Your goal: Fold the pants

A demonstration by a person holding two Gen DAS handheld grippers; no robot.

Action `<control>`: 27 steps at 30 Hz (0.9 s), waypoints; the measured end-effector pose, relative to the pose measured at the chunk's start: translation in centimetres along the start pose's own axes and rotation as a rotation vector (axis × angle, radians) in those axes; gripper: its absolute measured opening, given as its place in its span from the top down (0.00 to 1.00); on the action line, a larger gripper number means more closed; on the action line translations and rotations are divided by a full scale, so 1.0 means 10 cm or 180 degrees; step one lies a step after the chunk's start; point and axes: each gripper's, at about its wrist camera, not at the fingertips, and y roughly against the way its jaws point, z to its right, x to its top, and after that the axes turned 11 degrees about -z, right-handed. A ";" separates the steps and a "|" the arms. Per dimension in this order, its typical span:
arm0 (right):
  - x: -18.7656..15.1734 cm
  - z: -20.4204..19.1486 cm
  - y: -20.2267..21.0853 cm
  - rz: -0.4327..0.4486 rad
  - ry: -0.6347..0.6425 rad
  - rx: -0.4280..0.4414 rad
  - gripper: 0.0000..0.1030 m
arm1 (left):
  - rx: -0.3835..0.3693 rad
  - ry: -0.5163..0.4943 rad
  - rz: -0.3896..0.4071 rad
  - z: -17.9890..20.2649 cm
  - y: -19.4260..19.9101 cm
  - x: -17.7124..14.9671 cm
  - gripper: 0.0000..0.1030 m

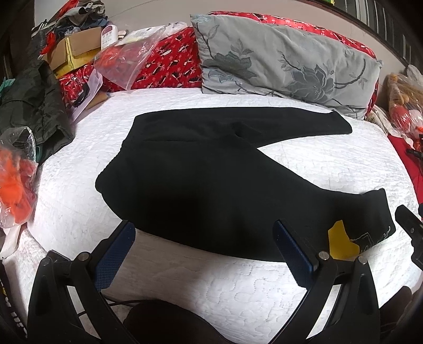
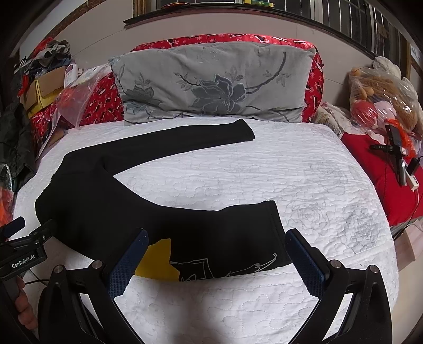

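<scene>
The pants [image 1: 211, 169] lie unfolded, legs splayed (nothing done); left gripper [image 1: 203, 254] and right gripper [image 2: 215, 260] hover wide, empty.

Bed with white quilted cover [image 2: 264, 180], stitched cloud and rose patterns; grey floral pillow [image 2: 211, 84] propped at the far end against a red patterned bolster [image 2: 314, 76]. Plain pale wall [image 2: 105, 34] behind, with a dark ledge and barred window [image 2: 343, 18] running along the top right. Far left: cardboard box [image 1: 76, 50], heaped clothes and clear plastic bags [image 1: 124, 58]; right: bagged soft toys [image 2: 380, 98] over a red cloth [image 2: 370, 169] carrying small dark devices; lighting even and fairly bright.
</scene>
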 end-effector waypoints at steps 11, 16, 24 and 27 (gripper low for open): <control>0.05 -0.03 -0.12 -0.0070 0.0024 -0.0013 0.00 | 0.0006 -0.0013 0.0027 0.01 -0.08 0.06 0.00; 0.10 -0.07 -0.18 -0.0096 0.0081 -0.0004 0.00 | 0.0033 -0.0016 -0.0045 0.00 -0.17 0.13 0.00; 0.38 -0.02 -0.36 -0.0228 0.0065 0.0162 0.00 | -0.0056 0.0122 -0.0366 -0.24 -0.39 0.66 0.00; 0.69 0.14 -0.51 -0.0288 -0.0032 0.0243 0.00 | -0.0117 0.0268 -0.0482 -0.50 -0.48 1.05 0.00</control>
